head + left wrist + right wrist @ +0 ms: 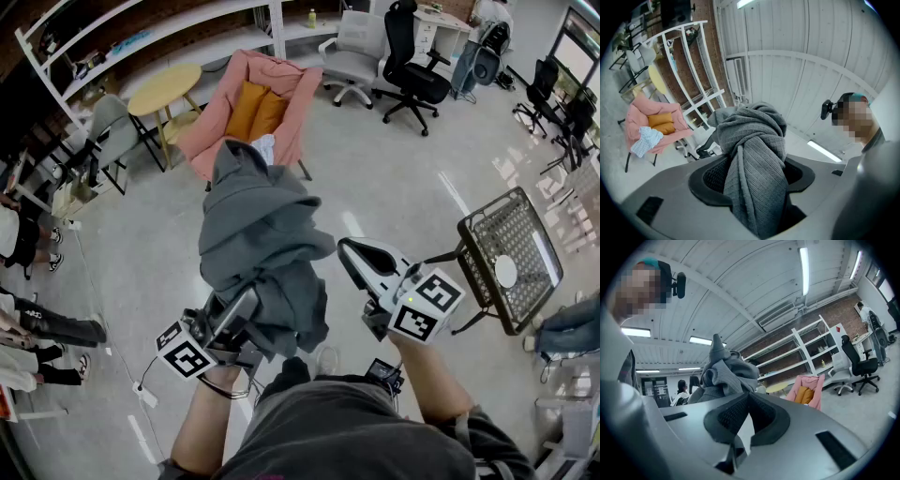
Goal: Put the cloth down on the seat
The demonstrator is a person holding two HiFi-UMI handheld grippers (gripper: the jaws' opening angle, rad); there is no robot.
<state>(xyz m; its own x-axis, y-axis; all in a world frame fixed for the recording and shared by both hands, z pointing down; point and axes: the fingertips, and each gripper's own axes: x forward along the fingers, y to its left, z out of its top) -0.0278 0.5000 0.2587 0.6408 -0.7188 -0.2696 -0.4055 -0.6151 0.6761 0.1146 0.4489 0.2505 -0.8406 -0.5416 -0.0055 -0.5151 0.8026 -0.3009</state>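
Cloth, grey and bunched, rises from the left gripper, whose jaws are clamped on its lower folds. The right gripper is beside it, jaws together on nothing. The pink chair stands well ahead across the floor, with orange cushions against its back. Best, I judge, to grip firmly while closing in, lower the bundle onto the seat, and only then part the jaws.
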